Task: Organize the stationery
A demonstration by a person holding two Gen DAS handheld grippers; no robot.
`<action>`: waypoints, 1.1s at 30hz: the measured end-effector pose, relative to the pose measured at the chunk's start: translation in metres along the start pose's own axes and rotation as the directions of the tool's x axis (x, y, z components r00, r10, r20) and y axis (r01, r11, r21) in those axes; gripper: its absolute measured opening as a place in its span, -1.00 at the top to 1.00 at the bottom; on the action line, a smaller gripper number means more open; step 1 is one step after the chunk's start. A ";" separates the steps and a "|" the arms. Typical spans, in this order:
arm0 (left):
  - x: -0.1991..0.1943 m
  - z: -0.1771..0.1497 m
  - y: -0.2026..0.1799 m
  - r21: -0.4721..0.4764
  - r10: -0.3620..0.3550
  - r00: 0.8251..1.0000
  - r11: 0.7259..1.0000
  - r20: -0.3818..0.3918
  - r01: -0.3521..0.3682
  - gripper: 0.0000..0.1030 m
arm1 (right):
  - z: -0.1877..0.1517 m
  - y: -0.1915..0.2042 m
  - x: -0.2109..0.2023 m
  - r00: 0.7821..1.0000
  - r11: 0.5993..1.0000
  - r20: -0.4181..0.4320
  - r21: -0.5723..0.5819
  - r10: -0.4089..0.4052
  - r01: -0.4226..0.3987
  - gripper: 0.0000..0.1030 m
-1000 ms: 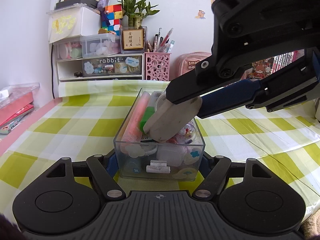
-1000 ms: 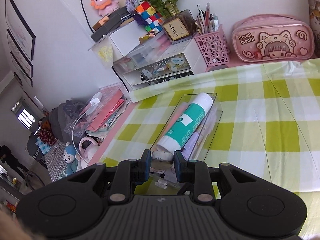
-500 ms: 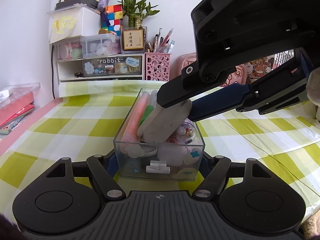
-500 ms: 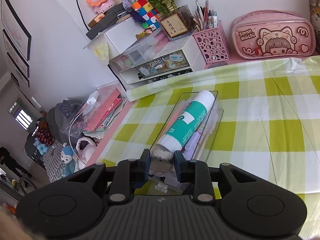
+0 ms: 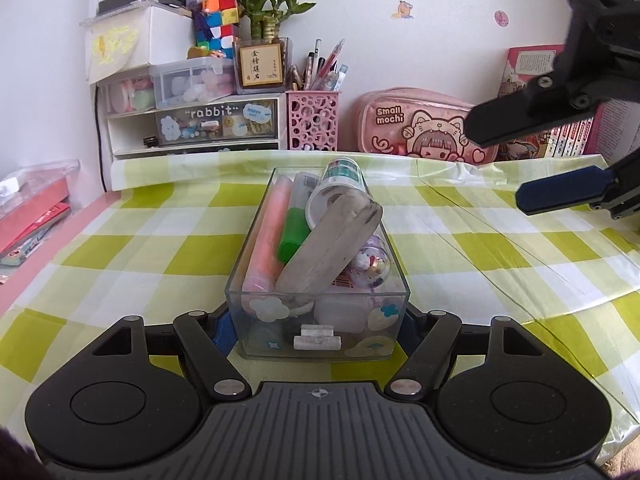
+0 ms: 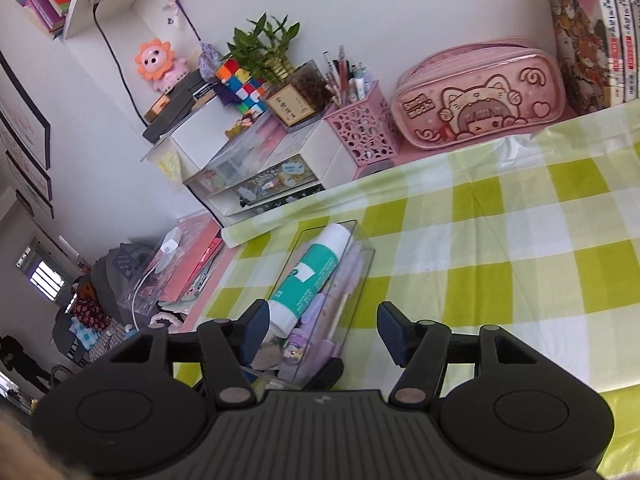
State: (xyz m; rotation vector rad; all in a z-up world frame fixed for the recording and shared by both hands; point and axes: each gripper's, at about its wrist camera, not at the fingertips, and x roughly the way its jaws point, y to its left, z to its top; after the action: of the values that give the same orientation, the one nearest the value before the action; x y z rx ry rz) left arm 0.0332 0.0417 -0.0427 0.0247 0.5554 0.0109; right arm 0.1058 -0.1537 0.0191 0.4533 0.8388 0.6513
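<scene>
A clear plastic box (image 5: 352,336) stands on the green checked cloth, and my left gripper (image 5: 316,326) is shut on its near end, one finger on each side wall. Inside lie a pink marker (image 5: 268,232), a green highlighter (image 5: 294,234) and a teal-and-white glue stick (image 5: 340,184). A worn grey eraser (image 5: 332,248) lies tilted on top of them. My right gripper (image 5: 500,164) hangs up and to the right of the box, its jaws opening with nothing gripped. The right wrist view looks down between its pads (image 6: 323,330) onto the box rim (image 6: 360,276) and the glue stick (image 6: 312,276).
Along the back wall stand a white drawer unit (image 5: 208,124), a pink pen cup (image 5: 312,120), a pink pencil case (image 5: 416,128) and books (image 5: 560,136). Red folders (image 5: 32,212) lie off the table's left edge. Checked cloth (image 5: 480,248) spreads right of the box.
My right gripper opened, let go of the eraser and drew away to the right. The eraser now rests tilted in the box. The left gripper has not moved.
</scene>
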 end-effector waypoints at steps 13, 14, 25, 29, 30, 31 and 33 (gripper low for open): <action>0.006 0.017 -0.017 -0.007 0.029 0.993 1.000 -0.116 -0.030 -0.44 | -0.017 -0.042 -0.055 0.993 0.998 0.121 0.064 0.001 -0.008 -0.31; 0.003 0.017 -0.018 -0.004 0.039 0.992 0.999 -0.124 -0.040 -0.59 | -0.020 -0.040 -0.061 0.991 0.999 0.134 0.054 -0.015 0.008 -0.38; -0.040 0.006 -0.028 -0.041 0.107 0.972 0.992 -0.210 -0.118 -0.90 | -0.059 -0.029 -0.101 0.960 0.976 0.196 -0.047 -0.199 0.212 -0.80; -0.054 0.006 -0.034 -0.015 0.121 0.973 0.992 -0.198 -0.127 -0.90 | -0.064 -0.033 -0.099 0.949 0.961 0.170 -0.026 -0.267 0.275 -0.82; -0.058 0.006 -0.035 -0.014 0.118 0.973 0.992 -0.198 -0.123 -0.90 | -0.064 -0.032 -0.099 0.944 0.956 0.167 -0.027 -0.284 0.292 -0.82; -0.061 0.005 -0.036 -0.013 0.115 0.973 0.993 -0.199 -0.120 -0.90 | -0.065 -0.030 -0.098 0.939 0.951 0.168 -0.032 -0.299 0.309 -0.82; -0.066 0.005 -0.037 -0.011 0.108 0.975 0.994 -0.196 -0.112 -0.90 | -0.066 -0.024 -0.099 0.930 0.941 0.177 -0.049 -0.321 0.335 -0.83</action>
State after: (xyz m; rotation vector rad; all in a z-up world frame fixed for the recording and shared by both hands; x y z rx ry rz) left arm -0.0197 0.0038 -0.0045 0.0333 0.7498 0.1288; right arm 0.0123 -0.2310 0.0178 0.2814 0.7062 0.3293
